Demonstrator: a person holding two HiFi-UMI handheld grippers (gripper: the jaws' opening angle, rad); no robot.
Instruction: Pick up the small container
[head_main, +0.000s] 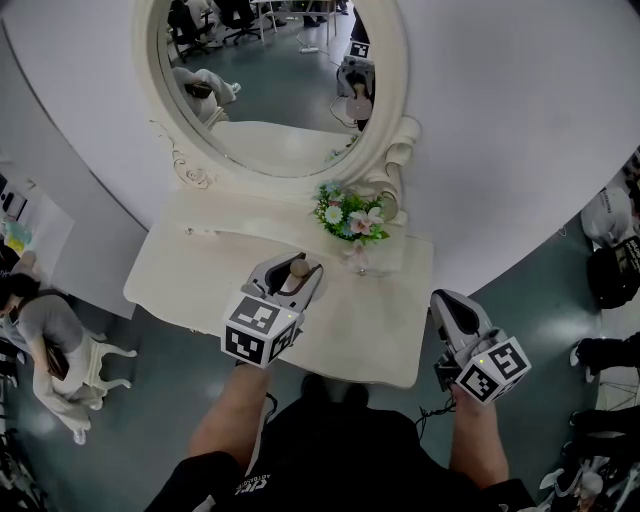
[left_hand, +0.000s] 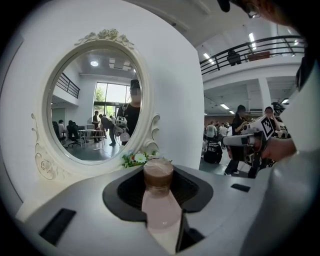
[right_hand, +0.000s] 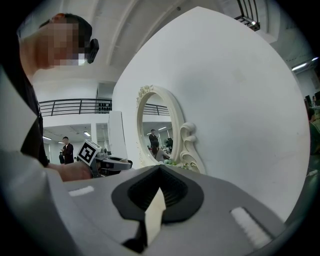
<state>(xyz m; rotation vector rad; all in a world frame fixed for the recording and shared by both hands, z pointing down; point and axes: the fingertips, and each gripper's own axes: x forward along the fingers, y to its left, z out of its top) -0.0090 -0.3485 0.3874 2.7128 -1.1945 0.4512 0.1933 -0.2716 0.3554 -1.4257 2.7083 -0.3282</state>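
The small container (head_main: 298, 267) has a pale pink body and a brown cap. It sits between the jaws of my left gripper (head_main: 296, 276), above the middle of the white dressing table (head_main: 200, 262). In the left gripper view the container (left_hand: 159, 200) stands upright with both jaws closed against its sides, cap (left_hand: 158, 173) at the tips. My right gripper (head_main: 448, 300) is off the table's right front corner, jaws together with nothing between them. In the right gripper view the right gripper (right_hand: 160, 171) points level toward the wall and mirror.
An oval mirror (head_main: 270, 90) in a cream frame stands at the back of the table. A small vase of flowers (head_main: 348, 215) sits right of centre, just beyond the container. A person (head_main: 40, 330) sits on a white chair (head_main: 100, 365) at the left.
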